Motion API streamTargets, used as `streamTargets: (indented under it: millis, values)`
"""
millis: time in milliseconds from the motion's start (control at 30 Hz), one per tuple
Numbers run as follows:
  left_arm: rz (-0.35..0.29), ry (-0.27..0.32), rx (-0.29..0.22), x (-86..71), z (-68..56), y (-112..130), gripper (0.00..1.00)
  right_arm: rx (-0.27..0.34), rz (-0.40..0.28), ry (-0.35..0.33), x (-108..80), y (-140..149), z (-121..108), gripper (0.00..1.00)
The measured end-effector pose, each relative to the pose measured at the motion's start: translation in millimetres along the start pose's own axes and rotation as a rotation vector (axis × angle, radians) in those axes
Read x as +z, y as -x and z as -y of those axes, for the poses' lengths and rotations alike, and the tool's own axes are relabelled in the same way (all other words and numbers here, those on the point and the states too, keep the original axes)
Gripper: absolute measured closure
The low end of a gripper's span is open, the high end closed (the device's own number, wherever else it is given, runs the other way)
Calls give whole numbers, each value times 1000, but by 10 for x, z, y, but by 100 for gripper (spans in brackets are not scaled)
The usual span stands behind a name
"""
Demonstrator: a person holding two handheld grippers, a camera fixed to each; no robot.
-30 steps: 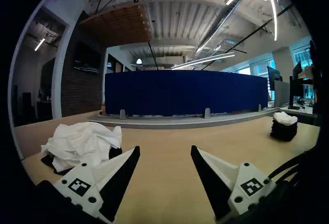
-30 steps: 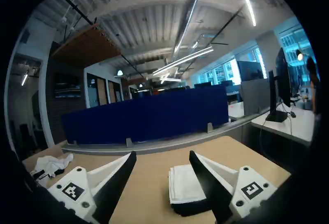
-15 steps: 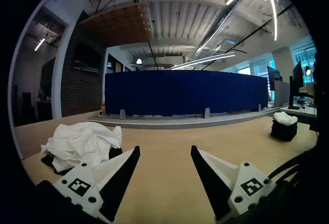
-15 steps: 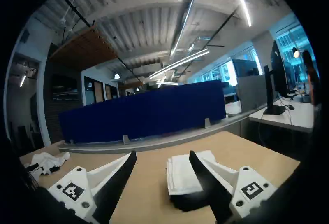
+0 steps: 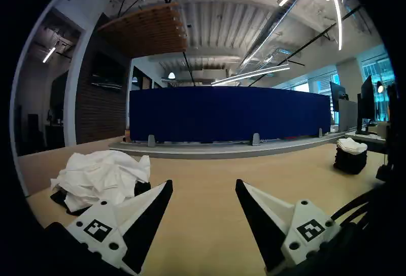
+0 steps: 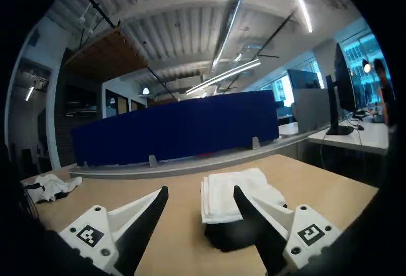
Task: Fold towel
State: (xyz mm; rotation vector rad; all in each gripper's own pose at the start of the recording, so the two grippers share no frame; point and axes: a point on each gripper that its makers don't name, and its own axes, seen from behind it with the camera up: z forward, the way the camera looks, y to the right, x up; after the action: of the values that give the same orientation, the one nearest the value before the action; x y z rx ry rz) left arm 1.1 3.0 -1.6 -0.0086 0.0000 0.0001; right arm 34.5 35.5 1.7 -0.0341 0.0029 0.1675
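Hovering above table [image 5: 284,167], left gripper [image 5: 203,181] gapes wide, empty, beside crumpled towels [image 5: 101,177]; right gripper [image 6: 200,188], equally wide and empty, faces folded stack [image 6: 223,200].

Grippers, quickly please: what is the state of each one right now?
Left gripper: open, holding nothing.
Right gripper: open, holding nothing; the folded towel stack lies just ahead of it.

Light wooden table [image 5: 203,200]. Dark blue partition [image 5: 223,113] along its far edge, standing on grey rail [image 5: 203,149]. Exposed ceiling overhead: long strip lights [image 5: 251,74], slatted wooden panel [image 5: 144,30] hung at left. Dark brick wall [image 5: 99,106] beyond table's left end. Black monitor [image 6: 344,93] upright on neighbouring white desk [image 6: 355,141].
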Motion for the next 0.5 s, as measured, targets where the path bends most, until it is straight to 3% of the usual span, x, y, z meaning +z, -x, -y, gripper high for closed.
streamTargets:
  millis: [500]
  values:
    - [0,0,0,-5,0,4,8,7,3,-11,11,178,45,0]
